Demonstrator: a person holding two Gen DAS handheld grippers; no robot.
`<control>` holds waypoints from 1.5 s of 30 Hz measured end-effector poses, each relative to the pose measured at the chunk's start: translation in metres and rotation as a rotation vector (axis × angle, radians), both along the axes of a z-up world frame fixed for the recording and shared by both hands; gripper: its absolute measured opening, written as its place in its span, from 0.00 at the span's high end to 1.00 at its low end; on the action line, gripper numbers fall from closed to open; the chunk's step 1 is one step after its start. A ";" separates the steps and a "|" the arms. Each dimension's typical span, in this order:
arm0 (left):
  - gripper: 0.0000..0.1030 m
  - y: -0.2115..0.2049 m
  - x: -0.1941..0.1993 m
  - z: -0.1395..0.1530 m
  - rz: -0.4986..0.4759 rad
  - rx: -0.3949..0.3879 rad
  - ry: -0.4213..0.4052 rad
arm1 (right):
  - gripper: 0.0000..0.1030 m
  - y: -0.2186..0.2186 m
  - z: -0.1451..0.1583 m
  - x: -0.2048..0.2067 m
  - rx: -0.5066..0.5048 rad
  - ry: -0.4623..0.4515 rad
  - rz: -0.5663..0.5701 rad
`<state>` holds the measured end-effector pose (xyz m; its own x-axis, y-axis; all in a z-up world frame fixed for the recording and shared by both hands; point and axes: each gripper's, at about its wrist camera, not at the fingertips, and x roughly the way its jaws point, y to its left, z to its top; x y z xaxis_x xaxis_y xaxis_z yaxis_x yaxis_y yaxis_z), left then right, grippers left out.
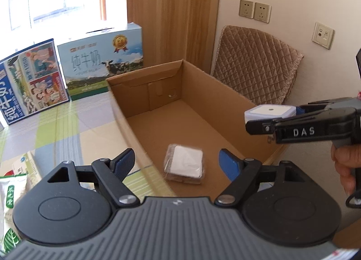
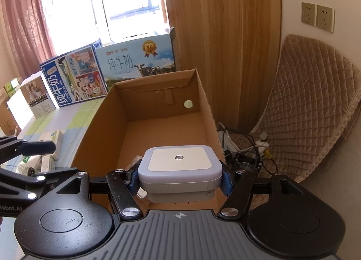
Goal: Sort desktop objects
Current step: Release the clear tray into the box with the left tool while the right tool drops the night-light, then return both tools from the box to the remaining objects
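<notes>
Left wrist view: open cardboard box (image 1: 198, 111) on the table, wrapped white square item (image 1: 184, 163) on its near floor. Left gripper (image 1: 177, 163) jaws wide apart, empty, above it. Right gripper (image 2: 180, 176) clamps white square night-light (image 2: 179, 167) over box's near right edge.

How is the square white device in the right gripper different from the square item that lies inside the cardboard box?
The white device is clamped in the right gripper above the cardboard box; the wrapped item lies on the box floor. The device is bare with a small round dot on top; the item sits in clear wrapping. Both are square with white tops.
</notes>
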<state>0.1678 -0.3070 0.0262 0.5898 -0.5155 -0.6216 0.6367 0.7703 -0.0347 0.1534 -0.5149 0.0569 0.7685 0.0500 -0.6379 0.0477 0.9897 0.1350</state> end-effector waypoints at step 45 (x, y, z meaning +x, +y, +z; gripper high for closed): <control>0.22 0.122 -0.016 0.000 0.161 -0.045 0.041 | 0.20 0.066 0.010 -0.008 -0.020 0.020 0.024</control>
<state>0.1516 -0.1854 0.0267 0.6418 -0.4447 -0.6248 0.5029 0.8591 -0.0949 0.1452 -0.4486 0.0669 0.7543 0.0553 -0.6541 0.0269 0.9930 0.1149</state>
